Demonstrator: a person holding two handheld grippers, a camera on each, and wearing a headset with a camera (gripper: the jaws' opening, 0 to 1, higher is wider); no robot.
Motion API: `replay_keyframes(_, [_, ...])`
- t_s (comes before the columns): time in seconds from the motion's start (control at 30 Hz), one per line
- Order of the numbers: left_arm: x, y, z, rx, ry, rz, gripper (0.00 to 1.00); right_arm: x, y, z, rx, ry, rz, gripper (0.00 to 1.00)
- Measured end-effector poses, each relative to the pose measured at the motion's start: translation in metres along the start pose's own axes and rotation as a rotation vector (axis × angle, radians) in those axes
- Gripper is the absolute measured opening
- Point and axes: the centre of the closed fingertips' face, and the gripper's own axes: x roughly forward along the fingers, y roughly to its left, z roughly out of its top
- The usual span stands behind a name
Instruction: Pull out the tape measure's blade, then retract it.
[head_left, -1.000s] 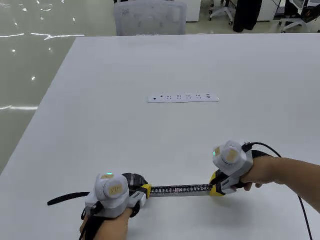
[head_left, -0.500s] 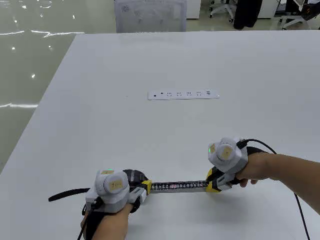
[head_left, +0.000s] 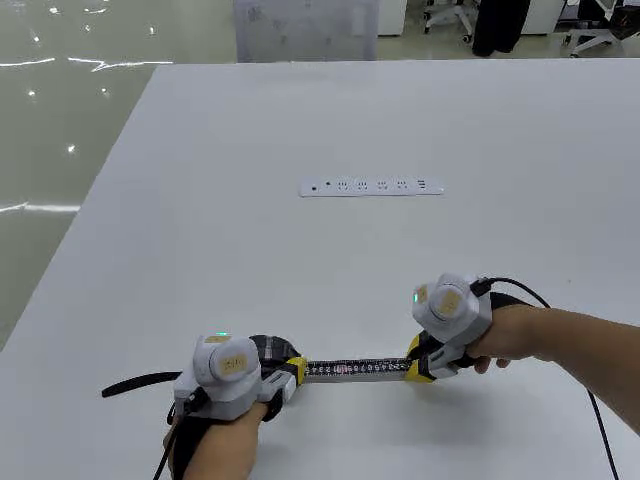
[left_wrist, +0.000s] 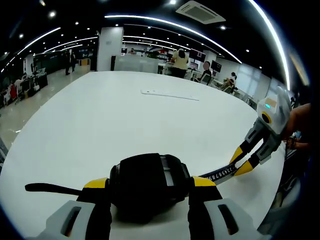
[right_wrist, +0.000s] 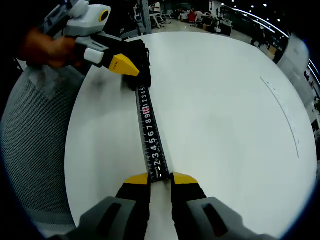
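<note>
At the near edge of the white counter (head_left: 300, 260), the left gripper (head_left: 290, 372) has its yellow-tipped jaws closed around the black, rounded tape-measure case (left_wrist: 149, 190), one jaw on each flank. The case rests on the counter, and a thin black strap (head_left: 140, 384) trails off it on the side away from the other gripper.

From the case's mouth, the dark steel blade (right_wrist: 150, 132) with white numerals runs nearly straight across the counter's near edge to the right gripper (right_wrist: 160, 179). Those jaws are pinched almost together on the blade's free end. Only a short length is out, lying low and close to flat.

That line is what matters. The blade's long axis joins the two grippers, so pulling out or feeding back should go best with the right gripper travelling along it while the left pins the case. Drifting sideways would likely twist the blade.

Farther off, a flat white power strip (head_left: 372, 186) lies mid-counter, well apart from both grippers. A grey mesh chair back (head_left: 305, 30) stands at the far edge.
</note>
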Motion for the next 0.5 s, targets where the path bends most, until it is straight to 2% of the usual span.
replay_keyframes(0.5, [0.0001, 0.0009, -0.0008, 0.004, 0.003, -0.005, 0.58, 0.0054, 0.0019, 0.0086, 0.023, -0.011, 0.003, 0.14])
